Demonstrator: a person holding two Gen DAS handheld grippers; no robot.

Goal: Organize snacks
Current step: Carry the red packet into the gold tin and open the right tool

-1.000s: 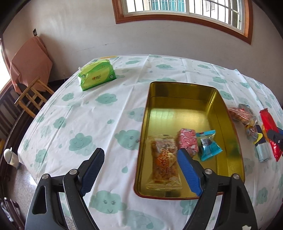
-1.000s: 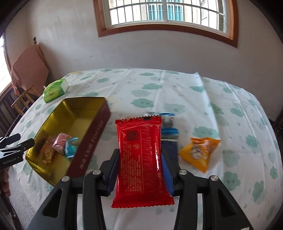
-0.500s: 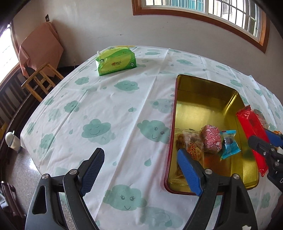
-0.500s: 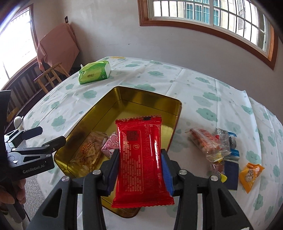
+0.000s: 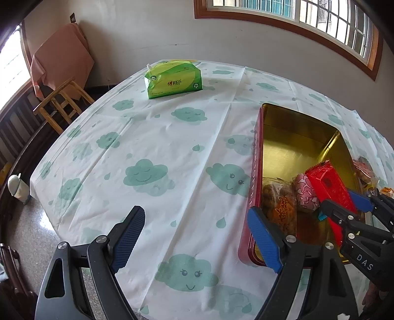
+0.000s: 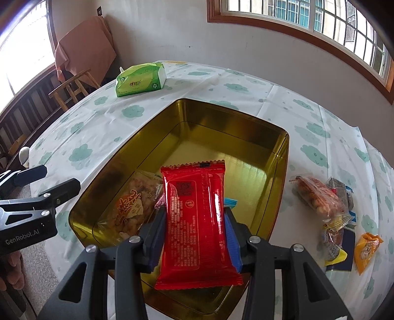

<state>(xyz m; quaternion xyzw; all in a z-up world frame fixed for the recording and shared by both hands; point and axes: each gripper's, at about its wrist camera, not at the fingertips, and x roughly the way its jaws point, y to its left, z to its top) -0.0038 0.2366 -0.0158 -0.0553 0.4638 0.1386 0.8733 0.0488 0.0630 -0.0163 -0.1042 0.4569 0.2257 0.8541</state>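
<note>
White wall [image 5: 152,32] seen behind table. Big window [image 6: 307,17] with brown wood frame set high in wall; daylight let in. Wooden chair [image 5: 61,98] placed in corner, draped with orange-pink cloth [image 5: 61,56]. Table covered with white cloth [image 5: 152,152] printed with green clouds. Speckled grey floor [image 5: 27,236] seen below.

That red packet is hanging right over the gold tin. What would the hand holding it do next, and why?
Probably lower the red packet a little and open the jaws. The right gripper holds it above the tin, beside the snacks already inside, and the floor there looks free.
</note>
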